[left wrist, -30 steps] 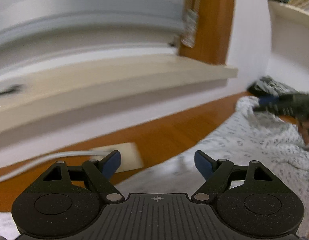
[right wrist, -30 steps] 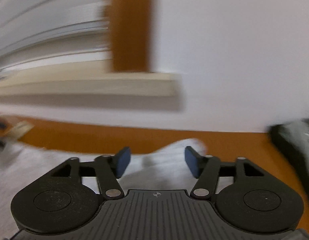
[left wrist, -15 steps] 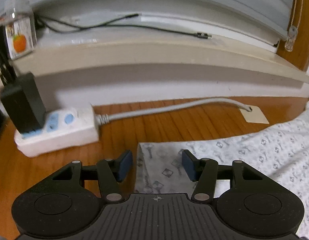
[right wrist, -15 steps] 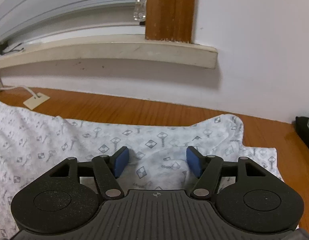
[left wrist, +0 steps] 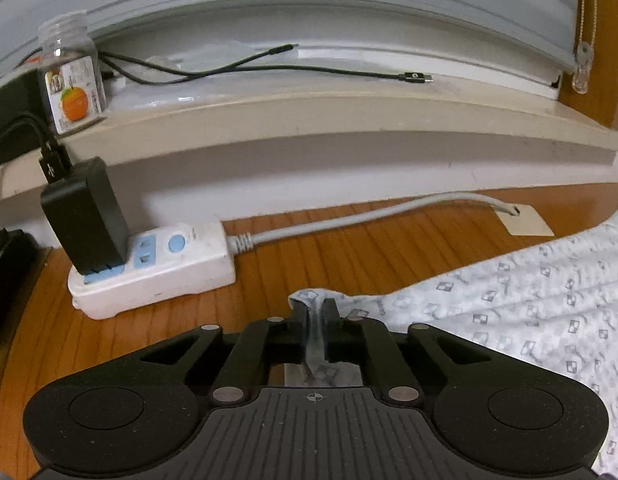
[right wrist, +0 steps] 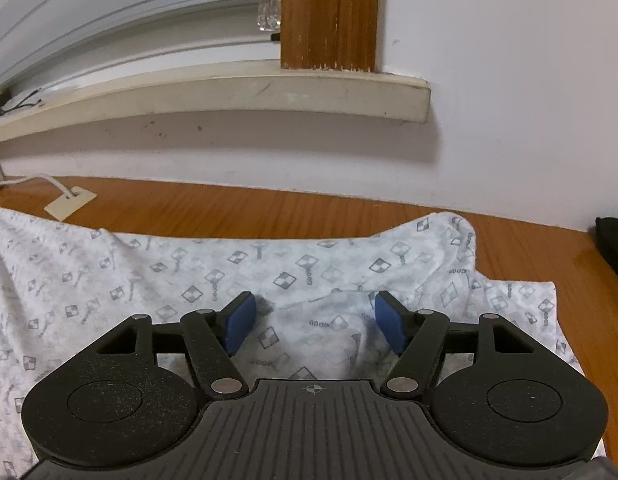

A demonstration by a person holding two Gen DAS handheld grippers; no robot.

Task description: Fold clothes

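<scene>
your left gripper (left wrist: 315,326) has its jaws closing on a bunched corner of the white cotton garment printed with small grey diamonds (left wrist: 529,312), and the cloth is already pinched between them; the rest of the garment lies spread on the orange-brown wooden surface (left wrist: 349,248), running off toward 3 o'clock in the left view. your right gripper (right wrist: 311,322) has its jaws apart over a raised fold of the same garment, with cloth between them but not gripped. the main risk, as i judge it, is an uneven lift: if you raise the left corner before the right jaws close, the cloth will drag and skew, and the fold will come out crooked. the left pinch looks narrow, only the tip of the corner, so a quick pull could slip it free. watch also the white power strip with blue sockets (left wrist: 157,268) at 10 o'clock, near the left jaws, and its grey cable (left wrist: 349,220); a swept hem could snag there.
</scene>
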